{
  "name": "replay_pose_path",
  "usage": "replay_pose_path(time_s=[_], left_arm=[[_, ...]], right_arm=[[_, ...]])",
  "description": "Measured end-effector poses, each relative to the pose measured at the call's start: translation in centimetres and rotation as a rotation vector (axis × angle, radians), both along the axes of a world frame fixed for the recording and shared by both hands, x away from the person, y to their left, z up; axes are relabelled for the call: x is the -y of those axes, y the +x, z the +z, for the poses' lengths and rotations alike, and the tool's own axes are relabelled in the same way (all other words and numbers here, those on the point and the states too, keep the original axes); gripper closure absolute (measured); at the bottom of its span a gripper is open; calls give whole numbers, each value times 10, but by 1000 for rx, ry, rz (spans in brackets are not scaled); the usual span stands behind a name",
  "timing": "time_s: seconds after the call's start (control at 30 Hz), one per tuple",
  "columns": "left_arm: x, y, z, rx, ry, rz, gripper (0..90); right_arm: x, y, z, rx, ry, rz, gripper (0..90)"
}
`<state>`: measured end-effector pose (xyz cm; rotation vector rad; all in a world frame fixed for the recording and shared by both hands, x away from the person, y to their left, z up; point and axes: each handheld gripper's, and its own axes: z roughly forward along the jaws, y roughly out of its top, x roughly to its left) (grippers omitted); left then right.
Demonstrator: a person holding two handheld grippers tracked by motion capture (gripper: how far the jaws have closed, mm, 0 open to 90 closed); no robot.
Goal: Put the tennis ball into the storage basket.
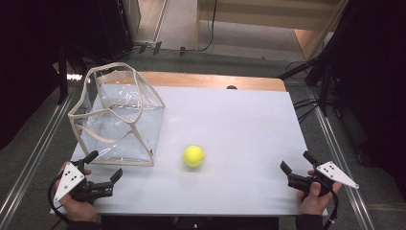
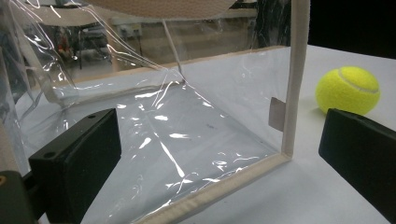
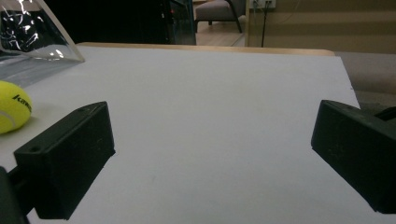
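Note:
A yellow tennis ball [image 1: 194, 155] lies on the white table [image 1: 239, 124], right of a clear plastic bag [image 1: 119, 120] with beige trim that stands open at the left. My left gripper [image 1: 103, 165] rests at the front left corner, open and empty, just before the bag's front edge. In the left gripper view the bag [image 2: 154, 116] fills the space between the jaws and the ball [image 2: 348, 89] sits at the right. My right gripper [image 1: 298, 162] stands open and empty at the front right edge. In the right gripper view the ball [image 3: 14, 112] is at the far left.
A wooden strip [image 1: 215, 80] runs along the table's far edge. Dark stands and cables [image 1: 316, 67] flank the table on the floor. Bare white tabletop lies between the ball and the right gripper.

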<state>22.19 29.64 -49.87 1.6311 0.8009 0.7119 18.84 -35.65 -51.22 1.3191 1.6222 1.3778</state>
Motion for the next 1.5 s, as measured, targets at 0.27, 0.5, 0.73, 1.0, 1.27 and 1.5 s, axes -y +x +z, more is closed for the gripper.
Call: replay_pose_path(time_s=[0.27, 0.5, 0.73, 1.0, 1.27, 1.5], left_arm=[[1, 0, 0, 1, 7, -3, 0], [2, 0, -1, 2, 14, 1, 0], [3, -1, -1, 5, 26, -1, 0], [2, -2, -1, 17, 21, 11, 0], [2, -3, -1, 19, 14, 10, 0], [1, -3, -1, 17, 19, 7, 0]], right_arm=[[-1, 2, 3, -3, -10, 13, 0], [-12, 7, 9, -28, -49, 58, 0], [-24, 13, 22, -85, -119, 71, 0], [-33, 20, 37, -112, -149, 103, 0], [-54, 34, 54, -116, -172, 170, 0], [-65, 46, 75, -120, -200, 247, 0]])
